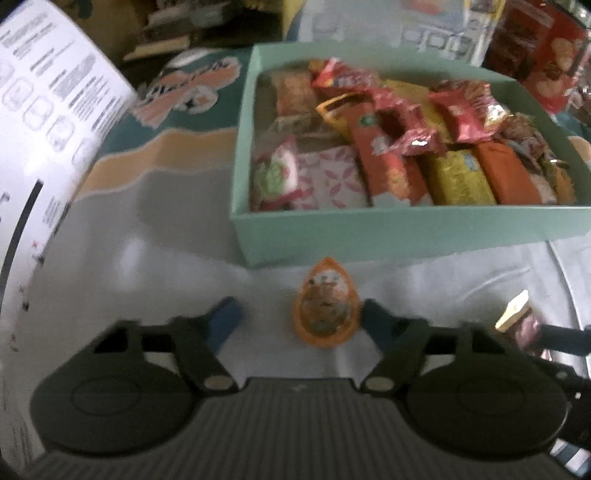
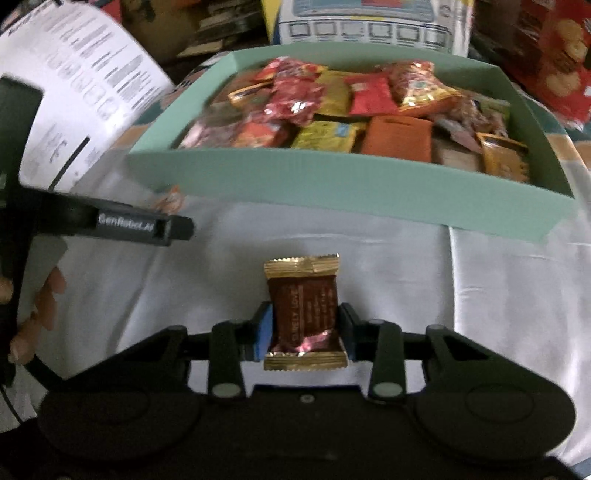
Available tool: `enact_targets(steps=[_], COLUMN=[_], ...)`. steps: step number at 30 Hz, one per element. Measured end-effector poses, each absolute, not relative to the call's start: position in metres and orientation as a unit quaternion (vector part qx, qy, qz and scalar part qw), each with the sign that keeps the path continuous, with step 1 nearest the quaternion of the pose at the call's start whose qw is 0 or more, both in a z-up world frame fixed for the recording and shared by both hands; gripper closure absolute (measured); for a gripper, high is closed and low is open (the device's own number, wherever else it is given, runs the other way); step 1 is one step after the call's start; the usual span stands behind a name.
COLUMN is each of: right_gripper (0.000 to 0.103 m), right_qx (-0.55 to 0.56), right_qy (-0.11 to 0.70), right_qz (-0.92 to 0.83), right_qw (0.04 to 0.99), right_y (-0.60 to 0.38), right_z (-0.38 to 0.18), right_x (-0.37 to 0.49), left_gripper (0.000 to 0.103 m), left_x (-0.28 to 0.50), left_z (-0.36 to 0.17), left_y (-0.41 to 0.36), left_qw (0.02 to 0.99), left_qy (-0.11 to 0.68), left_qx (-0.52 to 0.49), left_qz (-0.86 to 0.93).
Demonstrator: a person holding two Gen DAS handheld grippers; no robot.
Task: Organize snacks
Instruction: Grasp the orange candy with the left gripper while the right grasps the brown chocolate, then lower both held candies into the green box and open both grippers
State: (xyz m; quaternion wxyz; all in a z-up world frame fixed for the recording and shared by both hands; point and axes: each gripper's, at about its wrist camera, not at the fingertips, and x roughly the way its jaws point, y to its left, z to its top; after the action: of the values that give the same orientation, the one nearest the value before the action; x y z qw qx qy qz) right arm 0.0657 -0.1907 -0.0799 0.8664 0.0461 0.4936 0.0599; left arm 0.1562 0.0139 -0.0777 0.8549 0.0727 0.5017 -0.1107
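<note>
A mint-green box (image 1: 406,230) full of wrapped snacks stands on the white cloth; it also shows in the right wrist view (image 2: 332,184). My left gripper (image 1: 301,317) is open, its blue-padded fingers on either side of an orange teardrop-shaped snack cup (image 1: 325,310) that lies on the cloth just before the box. My right gripper (image 2: 306,334) is shut on a brown snack packet with gold ends (image 2: 303,314), held above the cloth in front of the box. That packet (image 1: 515,321) shows at the right edge of the left wrist view.
A white printed carton (image 1: 44,129) stands at the left, also in the right wrist view (image 2: 81,92). Red biscuit boxes (image 2: 546,55) and a printed bag (image 2: 369,26) stand behind the green box. The left gripper's finger (image 2: 140,225) and a hand (image 2: 37,306) show at left.
</note>
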Motion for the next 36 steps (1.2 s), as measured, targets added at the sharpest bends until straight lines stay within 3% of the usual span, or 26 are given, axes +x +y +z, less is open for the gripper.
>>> enact_targets(steps=[1,14,24,36], right_gripper=[0.066,0.066,0.066,0.066], right_qx=[0.048,0.095,0.13,0.16], right_qy=[0.492,0.486,0.459,0.411], right_qz=[0.06,0.06,0.056,0.025], right_qw=[0.867,0.867,0.877,0.897], right_y=[-0.192,-0.208,-0.233,-0.294], right_z=[-0.08,-0.077,-0.05,-0.006], right_x=[0.065,0.056,0.04,0.088], left_gripper=[0.08,0.08,0.08,0.08], left_x=[0.154,0.134,0.113,0.188], left_z=[-0.075,-0.062,-0.02,0.019], left_y=[0.012,0.019,-0.005,-0.065], left_qw=[0.857,0.853,0.858,0.866], left_qy=[0.495,0.504,0.481,0.456], left_qx=[0.078,0.066,0.066,0.064], left_qz=[-0.115,-0.119,-0.166,-0.194])
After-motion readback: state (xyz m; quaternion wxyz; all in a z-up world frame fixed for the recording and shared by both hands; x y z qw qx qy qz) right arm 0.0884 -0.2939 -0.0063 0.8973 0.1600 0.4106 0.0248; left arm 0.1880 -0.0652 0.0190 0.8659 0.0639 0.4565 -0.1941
